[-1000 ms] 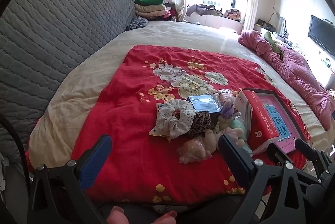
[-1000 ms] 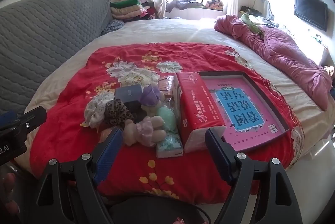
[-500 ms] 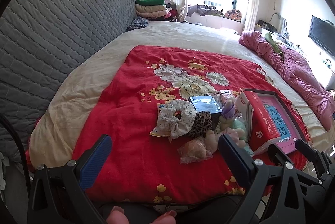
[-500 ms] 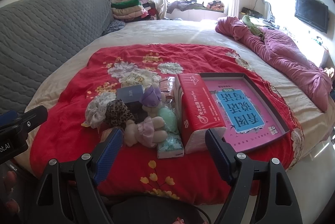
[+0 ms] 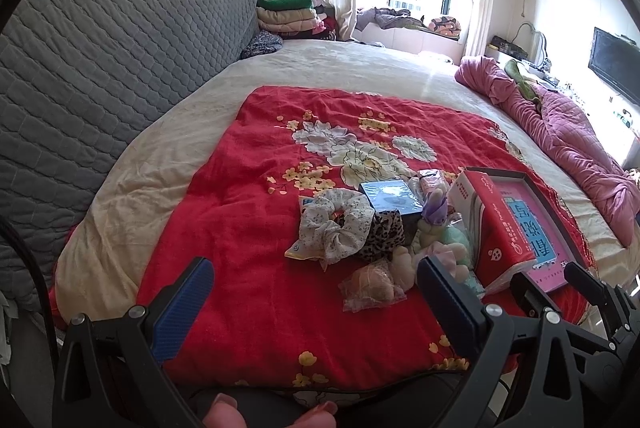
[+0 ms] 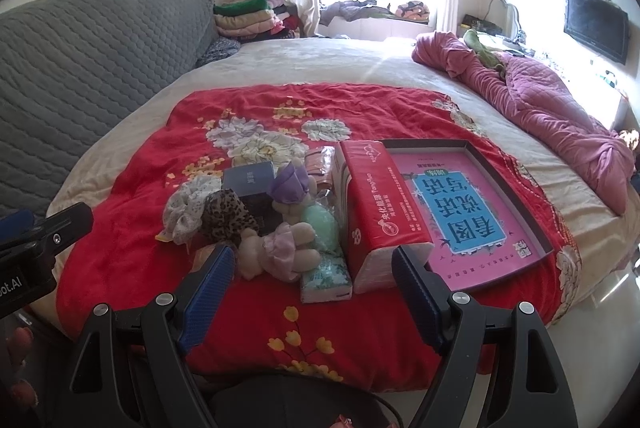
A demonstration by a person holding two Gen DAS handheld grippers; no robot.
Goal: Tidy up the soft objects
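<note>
Left tongs (image 5: 312, 284) agape | right tongs (image 6: 312, 268) agape | red blanket (image 5: 248, 220) bare leftward

Red blanket (image 6: 248, 108) w/ white & yellow flowers, leopard-print scrunchie (image 6: 226, 214), red tissue pack (image 6: 380, 204), pink/blue tray (image 6: 472, 204), grey quilted headboard (image 5: 100, 60)

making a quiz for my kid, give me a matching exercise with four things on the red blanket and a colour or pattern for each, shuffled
Things:
1. tissue pack
2. box lid tray
3. scrunchie nearest the headboard
4. scrunchie beside it

Colours or patterns:
A. leopard print
B. red wrapper
C. white with small flowers
D. pink inside, with a blue panel

Pairs: 1-B, 2-D, 3-C, 4-A
</note>
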